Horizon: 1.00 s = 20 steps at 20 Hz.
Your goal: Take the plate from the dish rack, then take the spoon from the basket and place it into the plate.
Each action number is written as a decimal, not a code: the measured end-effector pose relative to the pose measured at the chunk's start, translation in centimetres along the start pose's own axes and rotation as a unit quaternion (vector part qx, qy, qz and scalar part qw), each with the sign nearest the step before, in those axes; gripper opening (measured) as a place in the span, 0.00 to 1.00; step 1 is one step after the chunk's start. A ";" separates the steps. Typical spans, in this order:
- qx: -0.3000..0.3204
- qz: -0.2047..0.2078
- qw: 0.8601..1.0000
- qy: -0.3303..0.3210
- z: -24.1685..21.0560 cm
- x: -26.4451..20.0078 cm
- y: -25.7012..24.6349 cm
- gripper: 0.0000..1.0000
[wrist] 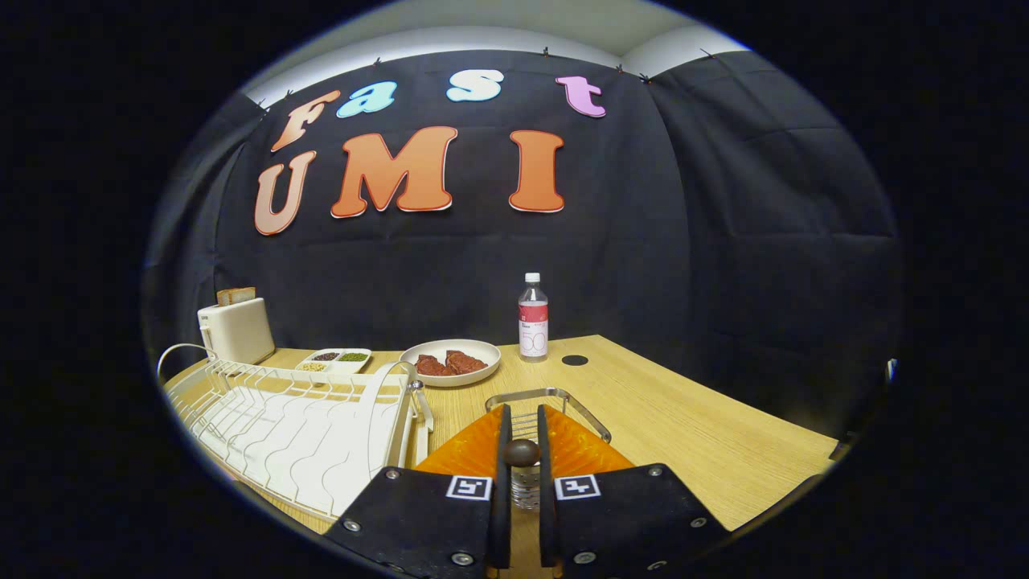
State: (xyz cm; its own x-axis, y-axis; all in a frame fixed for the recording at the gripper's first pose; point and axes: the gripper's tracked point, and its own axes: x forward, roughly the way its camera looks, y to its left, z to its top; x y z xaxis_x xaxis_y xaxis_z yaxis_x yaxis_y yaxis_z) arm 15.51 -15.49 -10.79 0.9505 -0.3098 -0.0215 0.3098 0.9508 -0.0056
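An orange ribbed plate [580, 452] lies flat on the wooden table, right under my fingers and beside the white dish rack [297, 426]. The rack stands empty on the left. My gripper [523, 416] is shut on the spoon [521, 453]. The spoon's dark rounded end sticks up between the fingers and a shiny part of it shows lower in the gap, above the plate. Just beyond the plate and the fingertips stands the wire basket [555, 396]; its inside is mostly hidden.
Farther back stand a white plate with pieces of meat [450, 362], a water bottle [533, 318], a divided dish of beans [334, 359] and a toaster with bread [235, 328]. The table [707, 434] ends at the right, and a dark round hole [574, 359] lies near the bottle.
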 end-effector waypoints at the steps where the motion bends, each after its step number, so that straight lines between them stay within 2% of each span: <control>1: 0.000 -0.004 1.000 -0.002 0.1 0.0 -0.1 0.13; 4: 0.007 -0.014 1.000 -0.001 0.2 0.3 -0.5 0.06; 14: -0.014 -0.030 0.998 -0.056 5.9 -2.1 -1.4 0.06; 20: -0.014 -0.024 0.996 -0.083 9.5 -6.5 -1.6 0.06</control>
State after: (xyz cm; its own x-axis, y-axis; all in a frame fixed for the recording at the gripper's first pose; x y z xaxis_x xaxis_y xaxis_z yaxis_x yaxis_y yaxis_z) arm 9.07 -15.04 -1.11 0.9257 -0.3491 0.1458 0.3569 0.9337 -0.0304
